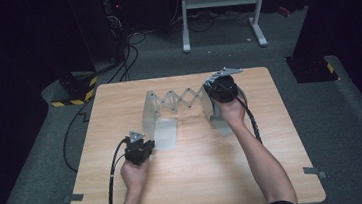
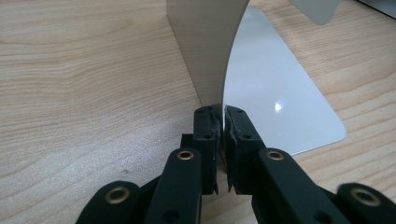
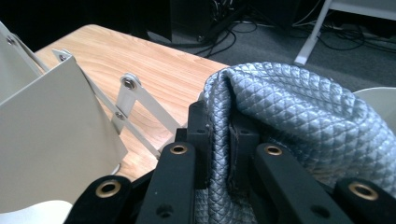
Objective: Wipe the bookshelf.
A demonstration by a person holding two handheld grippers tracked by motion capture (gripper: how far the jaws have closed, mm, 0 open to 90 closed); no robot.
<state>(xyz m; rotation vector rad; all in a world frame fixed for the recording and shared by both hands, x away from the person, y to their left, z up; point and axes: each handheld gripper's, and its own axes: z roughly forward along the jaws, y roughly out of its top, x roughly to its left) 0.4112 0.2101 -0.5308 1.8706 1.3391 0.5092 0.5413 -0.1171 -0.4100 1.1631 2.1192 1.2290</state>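
Nearest the person, the left gripper (image 2: pixel 221 116) is clamped shut on the upright edge of the left plate of the pale grey metal expanding bookend rack (image 1: pixel 176 101), whose flat foot lies on the light wooden table (image 1: pixel 196 181). Farther off, the right gripper (image 3: pixel 219 126) pinches a fold of a silvery-grey quilted fabric pouch (image 3: pixel 299 121), held above the rack's right end plate. The rack looks stretched open and steadied; what seems left is lowering the pouch between the plates and letting go.
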